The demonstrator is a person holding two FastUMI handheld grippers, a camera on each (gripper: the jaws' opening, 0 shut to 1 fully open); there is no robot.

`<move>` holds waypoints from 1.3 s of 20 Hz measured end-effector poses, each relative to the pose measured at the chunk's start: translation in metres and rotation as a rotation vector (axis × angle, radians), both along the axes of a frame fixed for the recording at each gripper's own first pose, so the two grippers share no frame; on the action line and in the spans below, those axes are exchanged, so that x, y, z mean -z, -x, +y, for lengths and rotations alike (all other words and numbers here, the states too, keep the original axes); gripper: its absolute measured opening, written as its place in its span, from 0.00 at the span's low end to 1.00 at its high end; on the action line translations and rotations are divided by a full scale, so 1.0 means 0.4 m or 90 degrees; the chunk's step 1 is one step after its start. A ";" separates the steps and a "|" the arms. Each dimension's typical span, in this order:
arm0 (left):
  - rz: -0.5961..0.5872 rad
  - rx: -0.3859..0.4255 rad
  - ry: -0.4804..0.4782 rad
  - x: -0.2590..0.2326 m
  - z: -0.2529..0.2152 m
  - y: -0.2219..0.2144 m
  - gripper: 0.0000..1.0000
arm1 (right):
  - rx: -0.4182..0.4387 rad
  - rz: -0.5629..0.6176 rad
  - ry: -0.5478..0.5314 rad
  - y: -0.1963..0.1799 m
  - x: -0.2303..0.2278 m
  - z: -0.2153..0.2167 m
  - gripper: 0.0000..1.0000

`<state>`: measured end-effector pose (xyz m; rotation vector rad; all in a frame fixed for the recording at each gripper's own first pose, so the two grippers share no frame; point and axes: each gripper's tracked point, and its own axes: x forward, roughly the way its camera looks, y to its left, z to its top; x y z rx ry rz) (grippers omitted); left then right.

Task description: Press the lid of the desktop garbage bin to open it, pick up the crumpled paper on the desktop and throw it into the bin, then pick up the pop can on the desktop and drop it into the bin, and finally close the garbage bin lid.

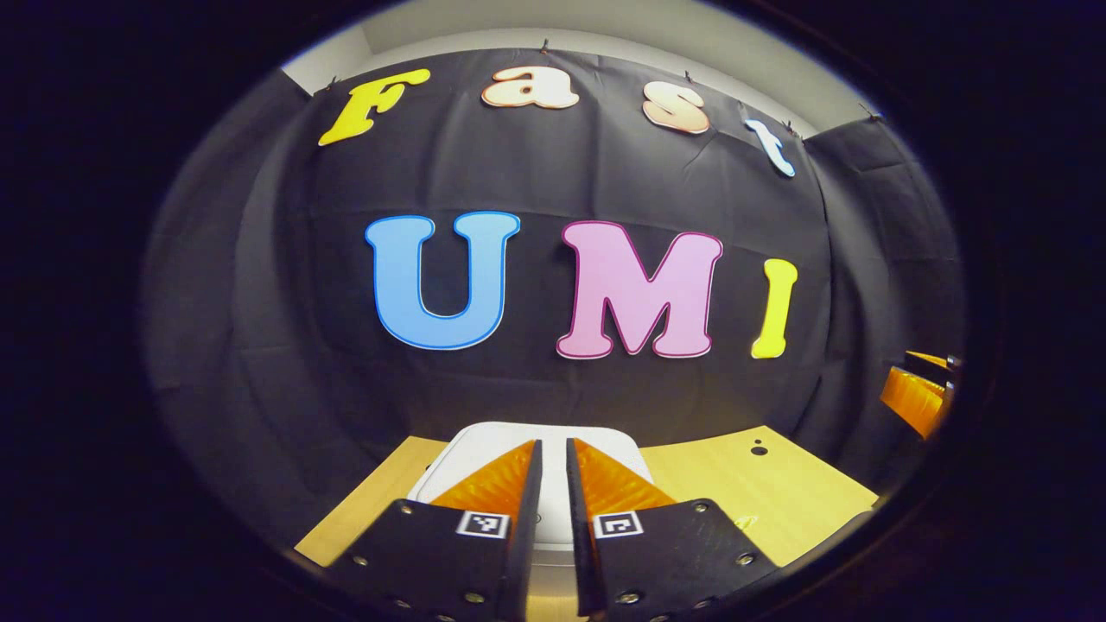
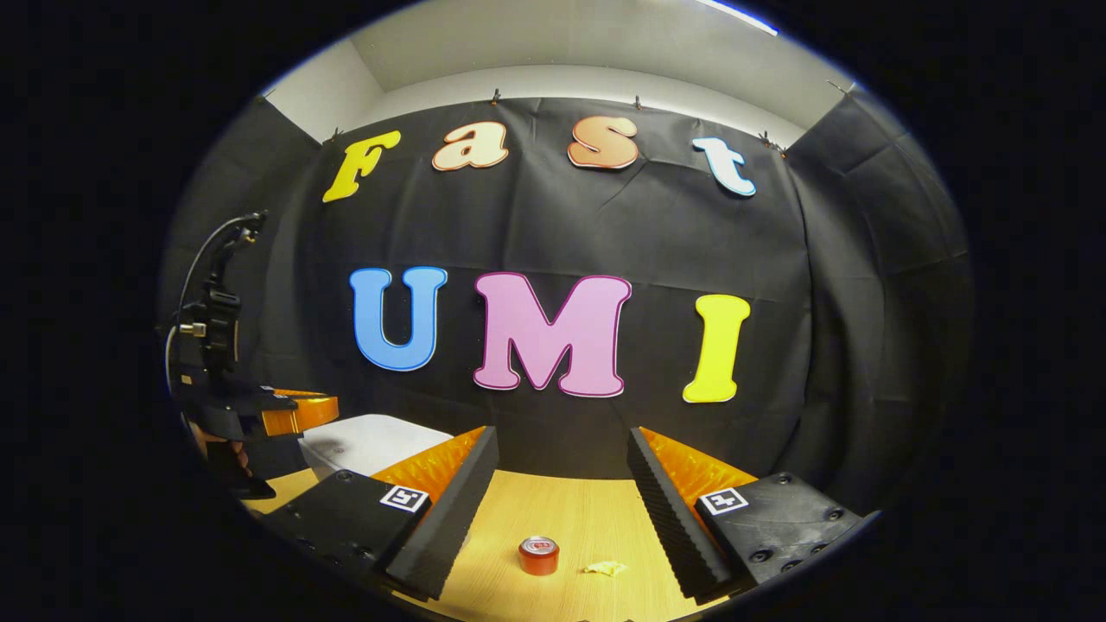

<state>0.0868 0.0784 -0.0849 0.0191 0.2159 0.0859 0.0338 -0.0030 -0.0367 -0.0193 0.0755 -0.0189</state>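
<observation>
While the left tool (image 1: 553,453) hangs over the white bin (image 1: 484,441) with its fingers nearly pressed together and the lid down, the right tool (image 2: 562,453) is spread wide above the bench (image 2: 587,510). Between its fingers stand the red pop can (image 2: 538,555) and, just beside it, the crumpled paper (image 2: 605,568).

The left gripper view is taken low and close above the white bin (image 1: 484,449), facing the booth wall. The right gripper view is taken farther right, facing likewise. Bin (image 2: 367,442), tabletop (image 2: 570,510) and wall are shared.
</observation>
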 end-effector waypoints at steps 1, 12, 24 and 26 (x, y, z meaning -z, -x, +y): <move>0.016 -0.015 0.005 0.020 0.013 -0.006 0.10 | -0.002 0.001 0.000 0.000 0.002 -0.004 0.98; 0.084 0.049 0.020 0.118 -0.026 -0.012 0.01 | -0.010 0.013 0.003 -0.008 0.024 -0.035 0.98; 0.122 0.071 -0.011 0.166 -0.025 -0.008 0.01 | -0.023 0.021 -0.007 -0.006 0.027 -0.010 0.98; 0.118 0.074 0.010 0.167 -0.025 -0.009 0.01 | -0.032 0.023 -0.009 -0.007 0.030 0.002 0.98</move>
